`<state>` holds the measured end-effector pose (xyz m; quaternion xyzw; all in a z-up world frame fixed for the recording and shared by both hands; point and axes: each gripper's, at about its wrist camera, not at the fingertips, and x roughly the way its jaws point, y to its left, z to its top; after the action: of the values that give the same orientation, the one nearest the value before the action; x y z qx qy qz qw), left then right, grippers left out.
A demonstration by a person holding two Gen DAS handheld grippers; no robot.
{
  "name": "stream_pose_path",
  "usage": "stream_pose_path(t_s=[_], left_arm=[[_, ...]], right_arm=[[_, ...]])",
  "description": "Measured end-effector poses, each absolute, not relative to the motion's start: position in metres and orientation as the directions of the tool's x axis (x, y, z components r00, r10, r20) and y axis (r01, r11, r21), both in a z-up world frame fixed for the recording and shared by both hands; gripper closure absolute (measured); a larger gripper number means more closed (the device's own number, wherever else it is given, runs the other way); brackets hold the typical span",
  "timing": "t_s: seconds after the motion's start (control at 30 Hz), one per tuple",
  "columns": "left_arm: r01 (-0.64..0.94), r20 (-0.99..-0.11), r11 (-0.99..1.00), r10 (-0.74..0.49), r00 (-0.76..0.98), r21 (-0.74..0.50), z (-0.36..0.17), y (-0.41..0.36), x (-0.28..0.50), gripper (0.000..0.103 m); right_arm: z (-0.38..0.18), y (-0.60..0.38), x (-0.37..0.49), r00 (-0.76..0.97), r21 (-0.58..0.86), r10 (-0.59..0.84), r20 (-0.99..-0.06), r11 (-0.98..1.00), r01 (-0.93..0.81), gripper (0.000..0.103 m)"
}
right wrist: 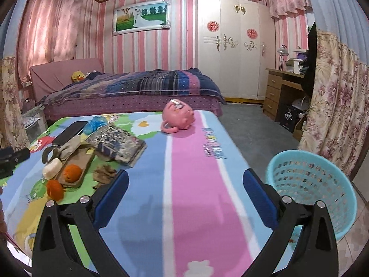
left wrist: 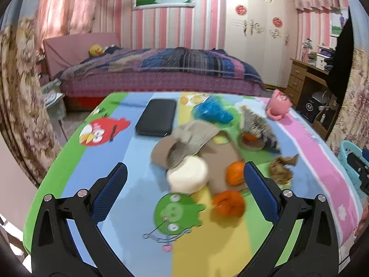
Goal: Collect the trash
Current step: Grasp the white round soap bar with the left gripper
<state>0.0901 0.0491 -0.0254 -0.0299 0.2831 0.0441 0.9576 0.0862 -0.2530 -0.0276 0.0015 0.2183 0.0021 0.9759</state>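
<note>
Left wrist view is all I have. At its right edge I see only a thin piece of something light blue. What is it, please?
Observer: It is a light blue basket with lattice walls. It stands beside the right edge of the table, lower than the tabletop.
Operator: Is there trash inside it?
Observer: None shows on the inner walls. Its bottom is hidden from me.
Operator: Is the right gripper holding something?
Observer: No. The right gripper is open and empty, above the pink stripe of the table cover.
</note>
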Motion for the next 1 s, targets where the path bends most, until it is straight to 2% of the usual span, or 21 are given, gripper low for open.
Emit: stream_pose_path(t_s=[0.37, 0.6, 0.77, 1.0], left_arm=[[-0.163, -0.636, 0.982, 0.065, 0.769, -0.097, -0.07, 0.078, 0.106, 0.006], [-0.136, -0.676, 0.977, -0.009, 0.737, -0.161, -0.074, 0.075, 0.13, 0.006], [-0.135, -0.716, 0.98, -0.012, 0.698, -0.149, -0.078, 0.068, 0.153, 0.006], [-0.133, -0.743, 0.968, -0.072, 0.666, -0.213, -0.085, 0.067, 0.172, 0.025]], right_arm=[[-0.042, -0.221, 0.104, 0.887, -0.021, -0.013, -0.462, 1.0, 0.004, 0.006], [-0.049, -0.213, 0.115, 0.866, -0.081, -0.061, -0.497, 0.996, 0.023, 0.006], [-0.054, -0.211, 0.119, 0.857, -0.095, -0.068, -0.512, 0.995, 0.022, 0.006], [-0.057, -0.213, 0.126, 0.845, -0.065, -0.041, -0.533, 0.998, 0.008, 0.006]])
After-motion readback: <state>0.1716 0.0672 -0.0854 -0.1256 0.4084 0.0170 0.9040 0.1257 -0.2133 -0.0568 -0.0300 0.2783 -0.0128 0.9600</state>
